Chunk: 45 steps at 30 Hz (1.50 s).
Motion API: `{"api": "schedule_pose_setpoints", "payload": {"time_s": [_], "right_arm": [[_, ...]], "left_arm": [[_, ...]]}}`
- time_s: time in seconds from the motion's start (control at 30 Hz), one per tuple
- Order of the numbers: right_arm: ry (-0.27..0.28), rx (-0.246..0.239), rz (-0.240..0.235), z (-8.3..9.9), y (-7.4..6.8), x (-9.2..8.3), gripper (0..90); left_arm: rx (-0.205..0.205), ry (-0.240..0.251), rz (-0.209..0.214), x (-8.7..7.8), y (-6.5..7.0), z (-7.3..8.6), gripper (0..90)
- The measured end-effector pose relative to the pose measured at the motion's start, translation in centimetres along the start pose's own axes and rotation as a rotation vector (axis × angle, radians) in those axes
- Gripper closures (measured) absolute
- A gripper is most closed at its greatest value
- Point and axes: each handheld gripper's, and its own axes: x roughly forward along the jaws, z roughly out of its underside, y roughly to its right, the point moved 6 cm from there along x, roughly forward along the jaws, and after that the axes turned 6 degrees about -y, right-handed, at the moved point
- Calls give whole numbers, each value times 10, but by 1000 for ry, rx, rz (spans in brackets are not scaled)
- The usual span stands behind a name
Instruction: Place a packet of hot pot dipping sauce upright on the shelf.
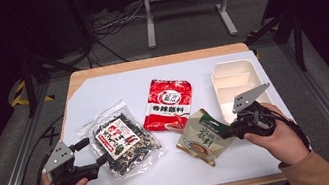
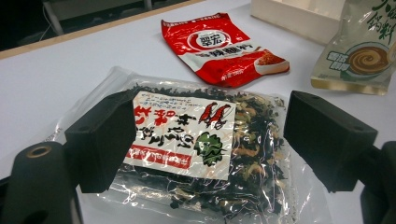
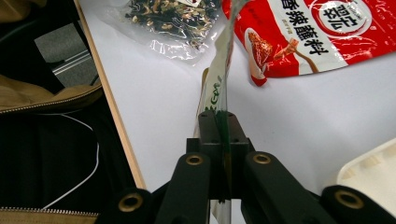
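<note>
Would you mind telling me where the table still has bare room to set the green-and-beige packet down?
Bare white sheet lies beyond the seaweed bag, left of the red packet. Another free strip runs along the near edge. The middle is crowded: the green-and-beige packet, pinched in the right gripper, sits close beside the red packet and tray.

Jaws clamp green-beige sachet (image 3: 218, 88) edge, sachet upright.

Table (image 1: 101, 93) brightly lit; surroundings dark; high view perhaps slightly soft.
</note>
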Motion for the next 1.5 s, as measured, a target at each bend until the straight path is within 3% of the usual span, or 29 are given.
{"api": "schedule_pose_setpoints", "payload": {"time_s": [0.67,1.5], "right_arm": [[-9,-54,95,-17,3,-34,898],[-5,-72,207,-45,30,-76,898]], "left_arm": [[3,2,-6,-1,-2,0,176],[-3,2,-13,-1,-3,1,176]]}}
